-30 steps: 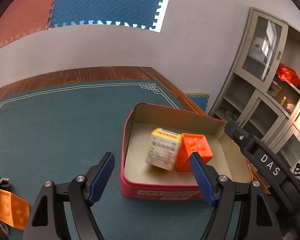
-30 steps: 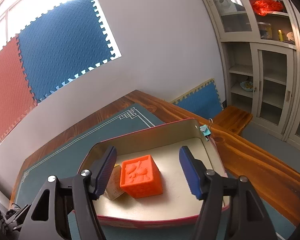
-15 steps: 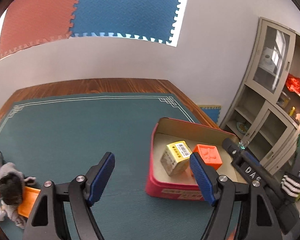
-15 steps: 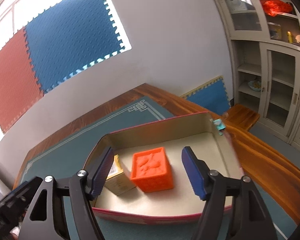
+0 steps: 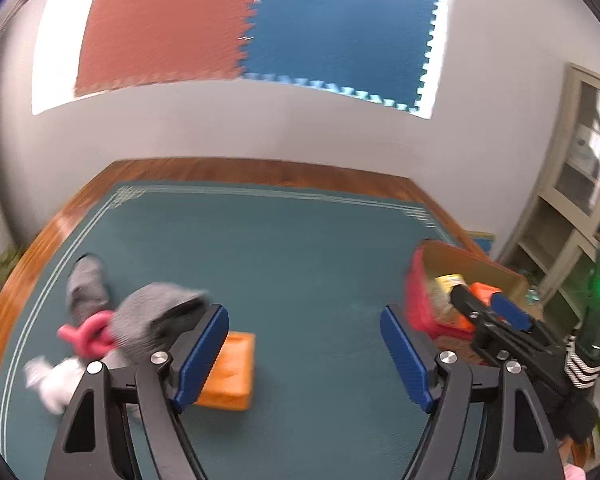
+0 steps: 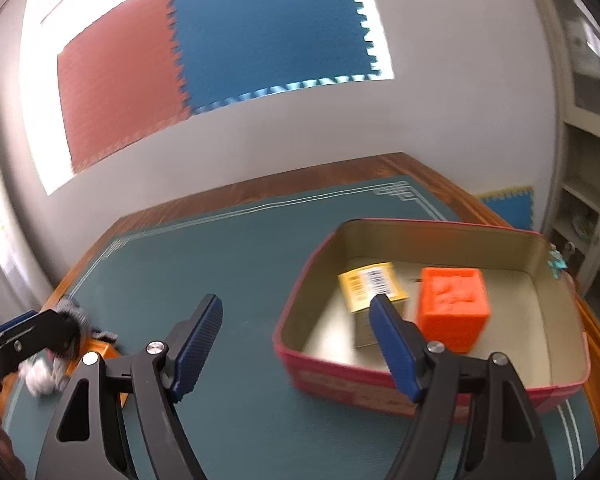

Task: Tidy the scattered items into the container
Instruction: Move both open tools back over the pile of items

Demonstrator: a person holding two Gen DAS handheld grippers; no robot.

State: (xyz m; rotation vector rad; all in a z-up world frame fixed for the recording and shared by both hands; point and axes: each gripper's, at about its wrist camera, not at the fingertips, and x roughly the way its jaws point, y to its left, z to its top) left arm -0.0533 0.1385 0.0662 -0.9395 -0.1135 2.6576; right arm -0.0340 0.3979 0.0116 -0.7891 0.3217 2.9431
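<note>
Both the left tool [image 5: 304, 342] and right tool [image 6: 296, 342] are held apart and empty; the orange block [image 5: 230, 372] beside the grey cloth [image 5: 156, 318] is shown whole only from the left wrist, the red tin's [image 6: 380, 390] orange cube [image 6: 452, 306] and yellow carton [image 6: 374, 286] only from the right.

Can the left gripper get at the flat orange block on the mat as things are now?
Probably yes. The left gripper is open and empty, and the flat orange block lies on the mat just ahead of its left jaw. The grey sock lies beside the block, not on it.
</note>
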